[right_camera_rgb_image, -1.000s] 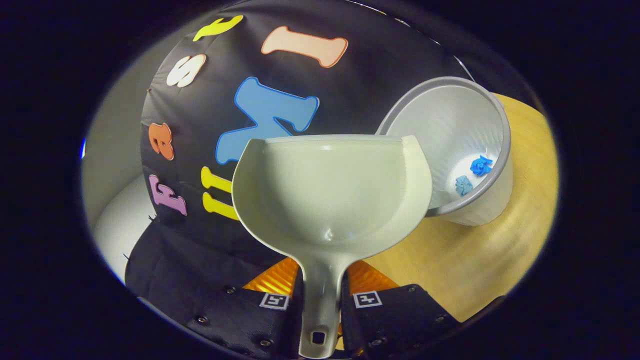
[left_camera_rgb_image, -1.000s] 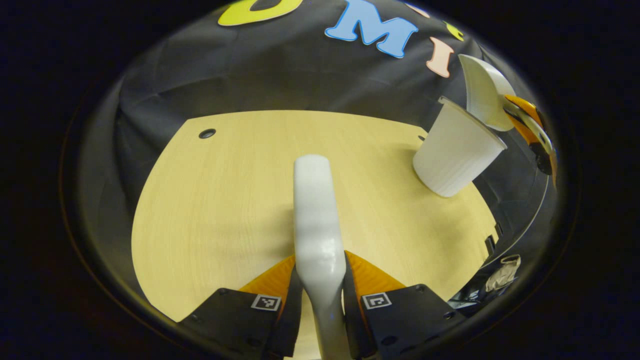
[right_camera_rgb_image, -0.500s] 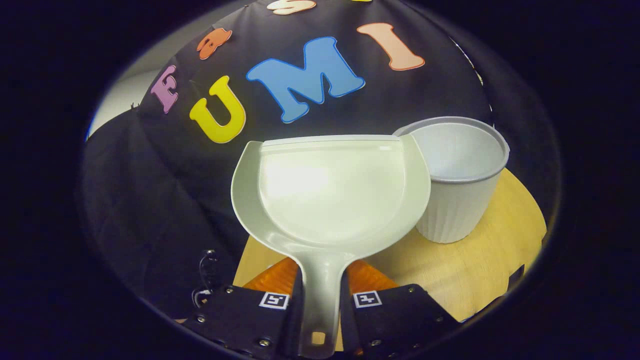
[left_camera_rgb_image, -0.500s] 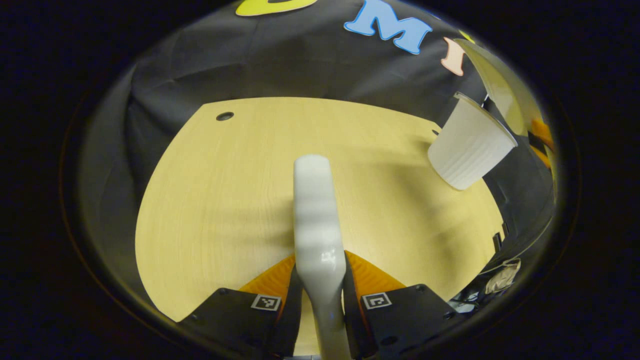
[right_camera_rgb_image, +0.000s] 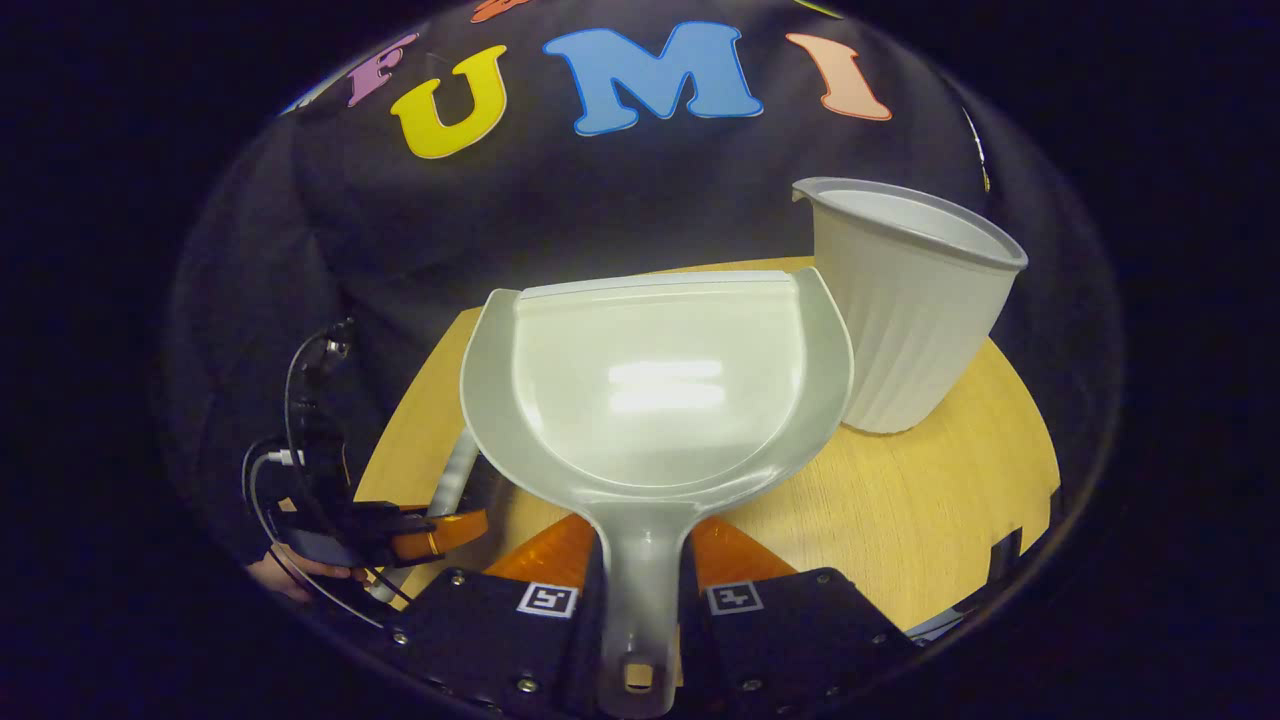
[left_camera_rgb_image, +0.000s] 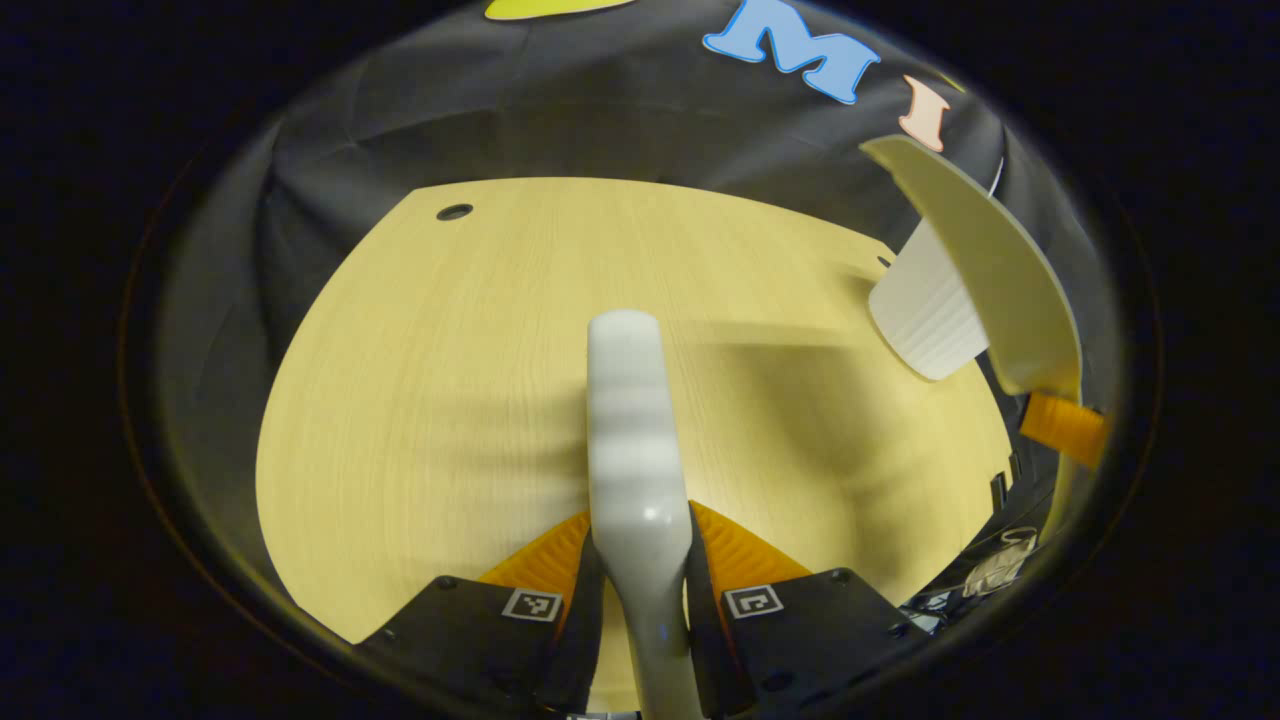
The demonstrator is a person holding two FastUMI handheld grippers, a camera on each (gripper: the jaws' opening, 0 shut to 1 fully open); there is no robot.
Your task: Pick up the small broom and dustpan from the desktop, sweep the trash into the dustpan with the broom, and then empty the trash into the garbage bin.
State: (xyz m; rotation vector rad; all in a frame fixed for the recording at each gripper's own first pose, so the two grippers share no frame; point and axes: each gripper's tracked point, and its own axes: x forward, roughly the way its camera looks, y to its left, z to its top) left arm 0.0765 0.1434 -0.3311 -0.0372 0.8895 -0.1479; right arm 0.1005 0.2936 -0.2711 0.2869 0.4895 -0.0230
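Broom point(left_camera_rgb_image: 628, 420): pale handle, clamped, projecting forward over the desktop (bristles not visible). Dustpan point(right_camera_rgb_image: 660, 390): pale, shallow, empty, level, held by its handle. Garbage bin point(right_camera_rgb_image: 910, 300): white, ribbed, upright, just beside the dustpan's right edge.

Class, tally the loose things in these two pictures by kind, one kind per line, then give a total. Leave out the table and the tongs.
Broom: 1
Dustpan: 1
Bin: 1
Total: 3
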